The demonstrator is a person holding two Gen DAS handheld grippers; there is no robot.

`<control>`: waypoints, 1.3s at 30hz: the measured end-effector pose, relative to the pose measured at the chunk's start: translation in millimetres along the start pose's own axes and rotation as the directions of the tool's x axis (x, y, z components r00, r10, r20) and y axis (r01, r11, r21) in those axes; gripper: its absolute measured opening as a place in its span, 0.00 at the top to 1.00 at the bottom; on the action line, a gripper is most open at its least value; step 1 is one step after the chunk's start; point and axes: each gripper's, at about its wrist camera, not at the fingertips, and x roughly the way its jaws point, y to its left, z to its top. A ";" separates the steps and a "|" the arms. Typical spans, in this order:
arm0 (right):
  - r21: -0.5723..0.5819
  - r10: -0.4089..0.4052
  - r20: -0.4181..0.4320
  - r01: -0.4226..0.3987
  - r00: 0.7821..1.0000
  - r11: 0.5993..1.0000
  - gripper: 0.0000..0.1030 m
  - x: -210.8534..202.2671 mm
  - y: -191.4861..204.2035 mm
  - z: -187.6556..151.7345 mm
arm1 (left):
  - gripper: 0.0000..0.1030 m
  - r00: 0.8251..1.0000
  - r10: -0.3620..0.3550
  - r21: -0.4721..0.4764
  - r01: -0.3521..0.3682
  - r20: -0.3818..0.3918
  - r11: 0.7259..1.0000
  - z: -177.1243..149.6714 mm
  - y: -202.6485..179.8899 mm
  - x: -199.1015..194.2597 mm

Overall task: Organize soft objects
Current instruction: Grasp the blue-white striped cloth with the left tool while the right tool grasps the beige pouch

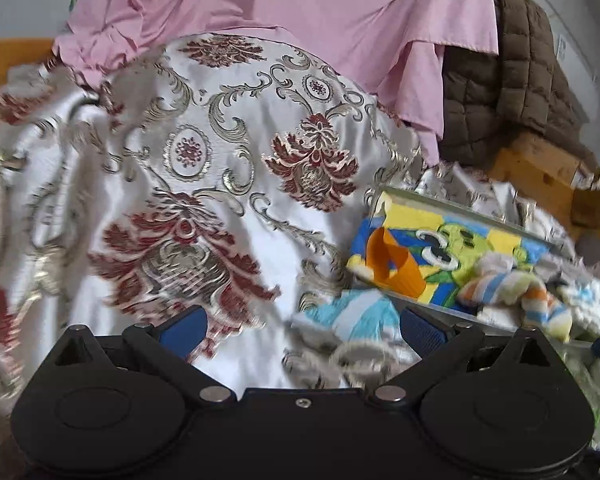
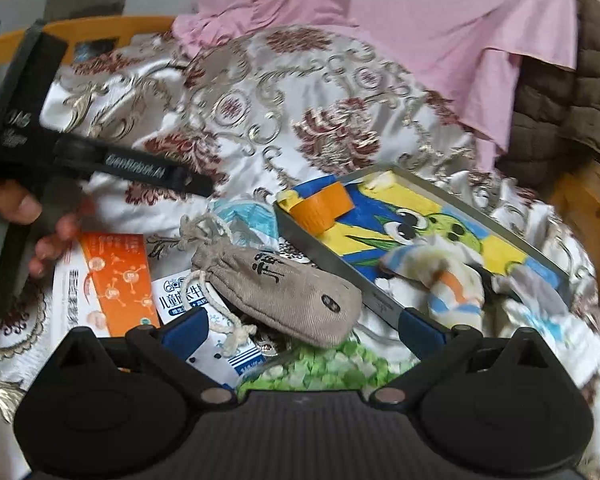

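1. The left gripper [image 1: 303,326] is spread wide and holds nothing; between its blue pads lies white satin and the edge of a blue-and-white cloth [image 1: 352,314].
2. The right gripper [image 2: 304,330] is likewise spread and empty, poised over a grey drawstring pouch [image 2: 284,292] that lies just ahead of it, at about 12 o'clock.
3. A patterned satin bedspread [image 1: 204,140] with red and gold flowers covers the bed under everything.
4. A shallow metal tray [image 2: 320,248] with a cartoon picture on its floor sits at 1 o'clock in the right wrist view, tilted on the bedspread.
5. Inside the tray, an orange tape roll [image 2: 320,206] rests in the far corner, and a striped sock [image 2: 448,280] lies bunched near the closer edge.
6. An orange-and-white box [image 2: 112,280] lies at 10 o'clock, and a blue-and-white carton [image 2: 188,300] is partly under the pouch.
7. A green-and-white fleecy cloth [image 2: 332,364] shows just below the pouch.
8. A hand [image 2: 32,216] grips the left gripper's handle at 9 o'clock.
9. A pink sheet [image 1: 300,12] and a brown quilted jacket [image 1: 500,92] lie at the far side.
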 end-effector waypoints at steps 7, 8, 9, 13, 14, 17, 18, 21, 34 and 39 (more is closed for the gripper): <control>-0.069 0.087 -0.097 -0.094 0.991 0.993 0.00 29.3 -8.6 16.5 | 0.01 0.988 -0.104 -0.003 0.104 -0.117 0.995 20.2 12.3 29.3; -0.091 0.102 -0.117 -0.113 0.988 0.989 0.00 34.4 -9.5 20.0 | 0.01 0.985 -0.114 0.001 0.115 -0.130 0.993 22.1 12.4 32.9; -0.107 0.112 -0.132 -0.126 0.985 0.986 0.00 37.4 -9.8 22.4 | 0.01 0.981 -0.125 0.010 0.128 -0.145 0.992 23.8 11.6 37.1; -0.146 0.134 -0.183 -0.161 0.974 0.976 0.00 54.5 -13.5 36.2 | 0.01 0.962 -0.169 0.070 0.188 -0.215 0.980 27.5 6.0 55.3; -0.149 0.140 -0.197 -0.170 0.970 0.974 0.00 57.9 -13.5 38.2 | 0.01 0.955 -0.181 0.086 0.206 -0.234 0.975 28.9 4.5 58.9; -0.177 0.144 -0.240 -0.189 0.960 0.966 0.00 66.7 -13.0 43.2 | 0.01 0.950 -0.173 0.153 0.217 -0.260 0.964 32.7 -2.6 69.5; -0.193 0.138 -0.253 -0.190 0.958 0.963 0.00 69.0 -12.0 43.9 | 0.01 0.947 -0.170 0.173 0.222 -0.271 0.960 33.5 -4.4 73.3; -0.221 0.133 -0.294 -0.203 0.946 0.954 0.00 75.9 -10.3 45.5 | 0.02 0.933 -0.167 0.187 0.235 -0.318 0.954 34.0 -4.8 85.1; -0.275 0.133 -0.403 -0.258 0.905 0.926 0.22 105.3 -4.3 55.1 | 0.24 0.889 -0.250 0.136 0.322 -0.383 0.937 32.1 0.8 112.5; -0.290 0.107 -0.418 -0.245 0.902 0.925 0.38 109.7 1.4 51.9 | 0.33 0.874 -0.276 0.133 0.353 -0.399 0.926 30.8 -1.0 114.2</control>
